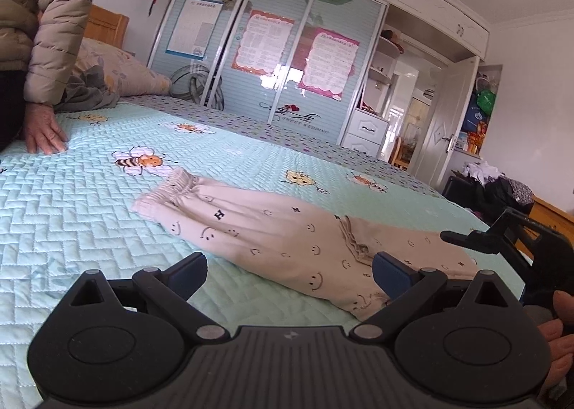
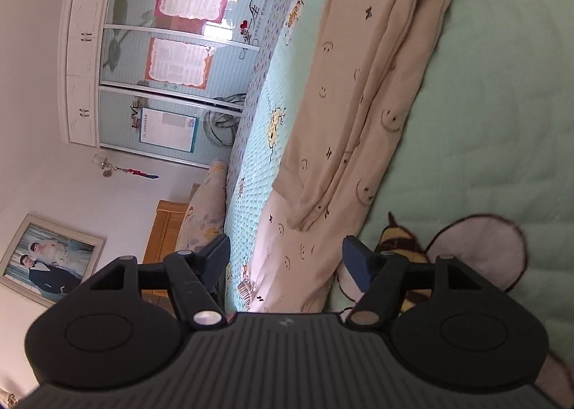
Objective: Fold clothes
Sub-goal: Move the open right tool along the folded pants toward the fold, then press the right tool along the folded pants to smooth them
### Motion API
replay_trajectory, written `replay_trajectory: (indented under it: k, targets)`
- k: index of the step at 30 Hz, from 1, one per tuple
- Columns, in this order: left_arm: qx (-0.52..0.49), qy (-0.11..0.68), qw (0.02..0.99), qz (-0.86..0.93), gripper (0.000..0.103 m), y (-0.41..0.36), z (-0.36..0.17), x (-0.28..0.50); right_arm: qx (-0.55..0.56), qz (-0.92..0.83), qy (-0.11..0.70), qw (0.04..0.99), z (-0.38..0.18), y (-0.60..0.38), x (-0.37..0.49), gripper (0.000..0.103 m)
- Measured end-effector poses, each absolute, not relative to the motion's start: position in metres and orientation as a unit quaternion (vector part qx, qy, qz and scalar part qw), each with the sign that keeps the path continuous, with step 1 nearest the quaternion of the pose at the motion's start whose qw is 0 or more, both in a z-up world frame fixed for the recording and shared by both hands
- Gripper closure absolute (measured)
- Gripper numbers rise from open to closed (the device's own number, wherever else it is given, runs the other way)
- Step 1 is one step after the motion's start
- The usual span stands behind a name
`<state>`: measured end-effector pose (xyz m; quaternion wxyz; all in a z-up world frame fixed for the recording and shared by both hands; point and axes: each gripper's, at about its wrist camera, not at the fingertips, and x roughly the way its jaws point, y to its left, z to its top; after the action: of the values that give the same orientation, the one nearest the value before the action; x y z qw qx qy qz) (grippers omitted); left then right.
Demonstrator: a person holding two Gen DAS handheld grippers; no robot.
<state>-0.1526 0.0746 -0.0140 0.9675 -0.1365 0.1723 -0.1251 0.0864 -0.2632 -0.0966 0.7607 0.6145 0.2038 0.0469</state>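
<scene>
Left gripper gaped empty beside trousers; right gripper wide, straddling fabric ungripped. I judged best: pinch both hem layers, fold toward waistband.

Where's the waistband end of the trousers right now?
In the left wrist view the waistband lies flat on the bedspread, left of centre, just below the bee print; the trousers run from it toward the lower right.
</scene>
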Motion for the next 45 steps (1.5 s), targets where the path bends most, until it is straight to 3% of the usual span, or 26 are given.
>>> replay_trajectory:
  k: [17, 22, 35, 37, 39, 41, 45]
  targets:
    - [-0.158, 0.171, 0.965, -0.117, 0.004, 0.091, -0.011, -0.154, 0.671, -0.077, 0.199, 0.71, -0.106, -0.237, 0.094, 0.031]
    - [-0.162, 0.164, 0.967, -0.113, 0.004, 0.094, -0.009, -0.156, 0.689, -0.087, 0.189, 0.694, -0.11, -0.236, 0.12, 0.027]
    - [-0.159, 0.17, 0.966, -0.11, 0.004, 0.093, -0.011, -0.15, 0.712, -0.067, 0.175, 0.677, -0.116, -0.223, 0.115, 0.029]
    - [-0.159, 0.17, 0.966, -0.11, 0.004, 0.093, -0.011, -0.15, 0.717, -0.067, 0.164, 0.674, -0.118, -0.224, 0.109, 0.033]
    - [-0.158, 0.171, 0.966, -0.109, 0.004, 0.093, -0.011, -0.149, 0.724, -0.084, 0.161, 0.666, -0.124, -0.223, 0.104, 0.053]
    - [-0.155, 0.172, 0.967, -0.108, 0.004, 0.093, -0.012, -0.149, 0.726, -0.088, 0.169, 0.661, -0.127, -0.219, 0.103, 0.062]
    - [-0.153, 0.174, 0.967, -0.105, 0.004, 0.093, -0.014, -0.148, 0.725, -0.071, 0.17, 0.664, -0.133, -0.218, 0.098, 0.067]
